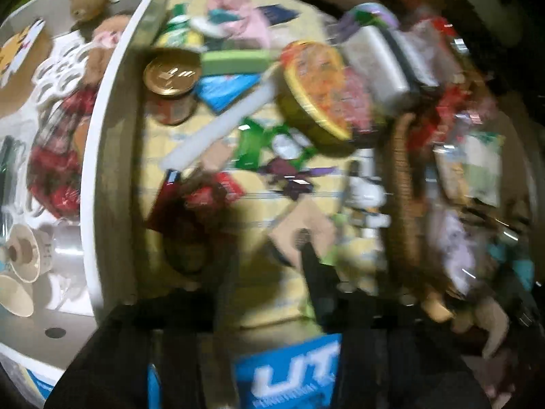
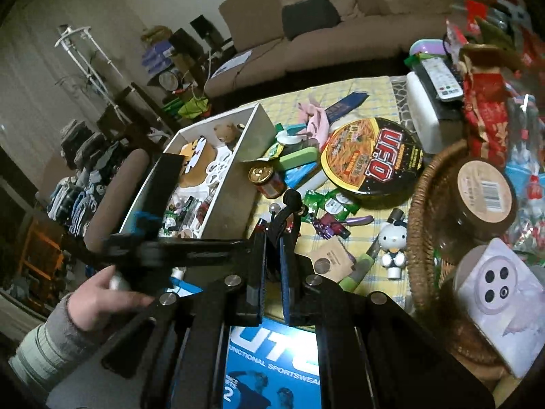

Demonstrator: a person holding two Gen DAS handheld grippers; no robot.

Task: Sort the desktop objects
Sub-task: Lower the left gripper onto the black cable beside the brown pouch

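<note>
The left wrist view is blurred by motion. My left gripper (image 1: 269, 248) hangs over the cluttered yellow checked cloth (image 1: 259, 283), its fingers (image 1: 313, 272) spread wide with nothing between them. It also shows in the right wrist view (image 2: 150, 218), beside the white box (image 2: 235, 184). My right gripper (image 2: 272, 259) is shut on a small black clip-like item with silver balls (image 2: 289, 208), held above the table. A gold-lidded jar (image 1: 170, 76), a noodle bowl (image 2: 373, 158), a white cat figure (image 2: 393, 243) and green and purple wrappers (image 2: 328, 209) lie on the cloth.
The white box (image 1: 102, 156) on the left holds plush bears, red wrappers and cups. A wicker basket (image 2: 422, 211) on the right holds a brown tub and a white box. A blue magazine (image 2: 272, 368) lies at the near edge. A sofa stands behind.
</note>
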